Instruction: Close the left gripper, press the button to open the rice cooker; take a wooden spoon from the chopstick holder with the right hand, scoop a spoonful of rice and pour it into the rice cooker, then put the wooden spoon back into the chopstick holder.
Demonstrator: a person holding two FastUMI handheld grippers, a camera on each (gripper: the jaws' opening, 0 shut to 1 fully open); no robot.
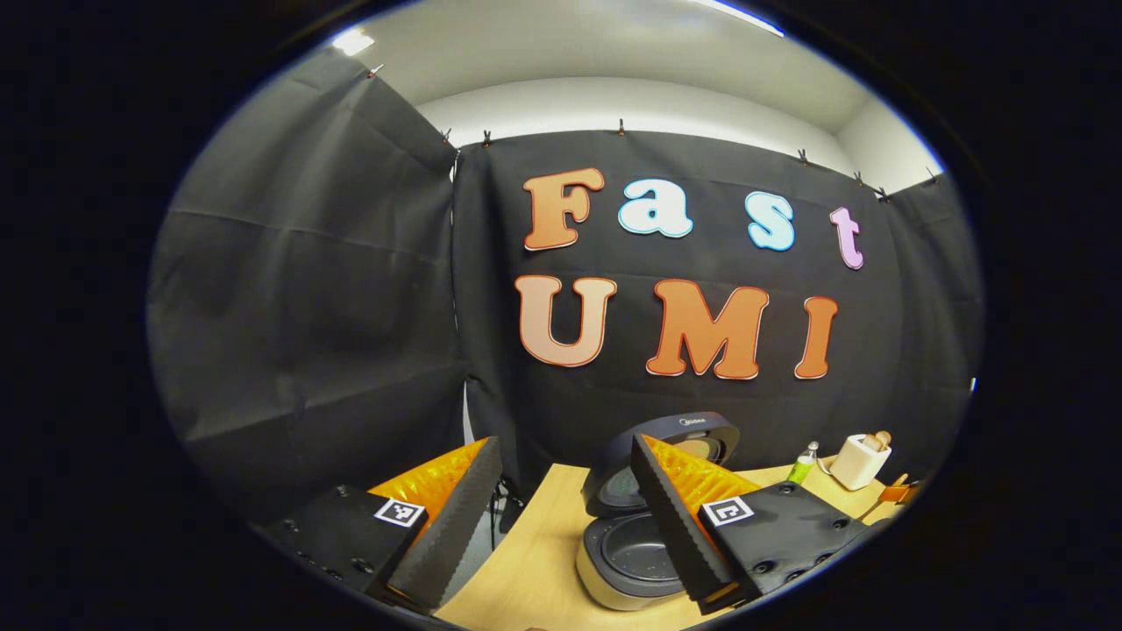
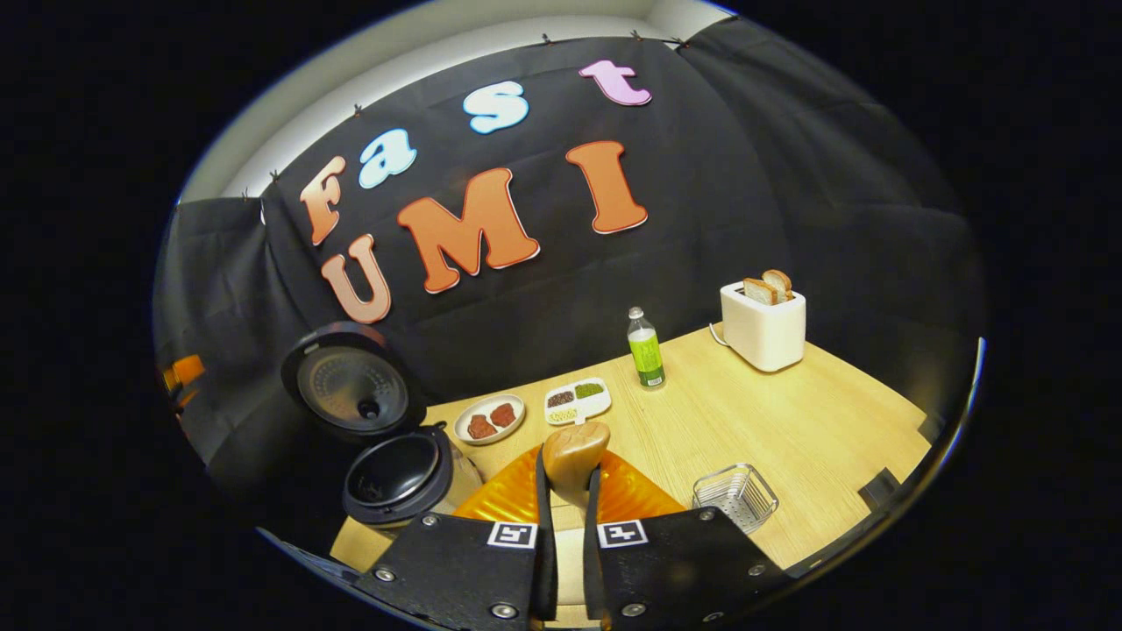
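in the right gripper view the rice cooker (image 2: pixel 399 478) stands at the table's (image 2: pixel 789 429) left edge, a plate (image 2: pixel 491 419) and divided tray (image 2: pixel 578 400) right of it, then a bottle (image 2: pixel 646 349), toaster (image 2: pixel 763 324) rightmost, wire basket (image 2: pixel 735 497) nearer the camera.

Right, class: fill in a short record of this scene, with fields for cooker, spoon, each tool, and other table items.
cooker: rice cooker, lid up, pot open
spoon: wooden spoon, bowl end forward, held in right tool
left tool: open, above the table's left end
table items: toaster with bread, green bottle, wire basket, two food dishes
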